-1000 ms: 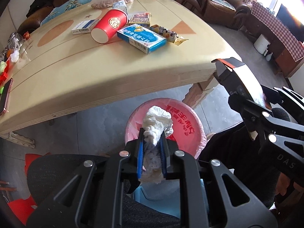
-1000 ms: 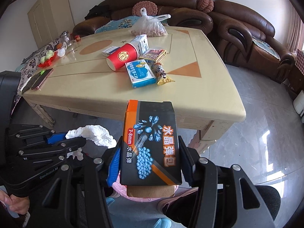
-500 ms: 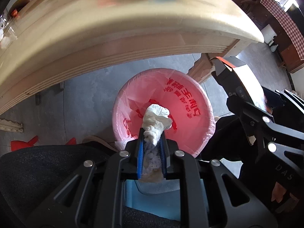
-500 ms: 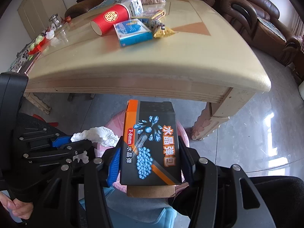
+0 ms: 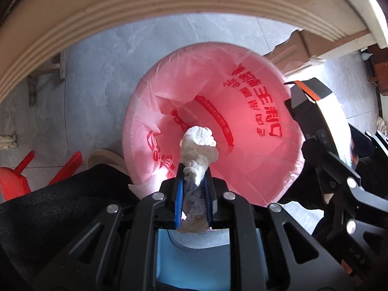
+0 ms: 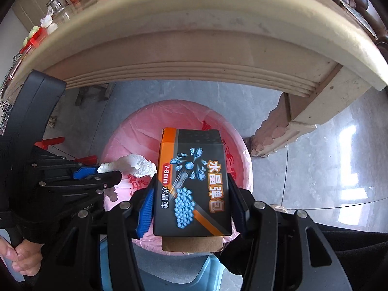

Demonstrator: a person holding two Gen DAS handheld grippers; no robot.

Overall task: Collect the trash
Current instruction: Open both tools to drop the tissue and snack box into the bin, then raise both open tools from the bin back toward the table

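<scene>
left gripper [image 5: 194, 189]: clamped on crumpled tissue [image 5: 199, 145], over pink-lined bin [image 5: 254, 169]
right gripper [image 6: 191, 206]: gripping black box [image 6: 192, 184], probably above same bin

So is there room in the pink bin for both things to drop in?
Yes. The pink bin looks bare inside, right under the crumpled tissue in the left gripper. The black box in the right gripper hangs over its near right side. It is crowded at the near rim, where both grippers sit close together.

the black-and-orange box [image 6: 191, 184] reads "水晶弹包", "7-8mm" and "水晶弹". the pink bin liner [image 5: 264, 111] carries red printed characters, upside down and not legible.
</scene>
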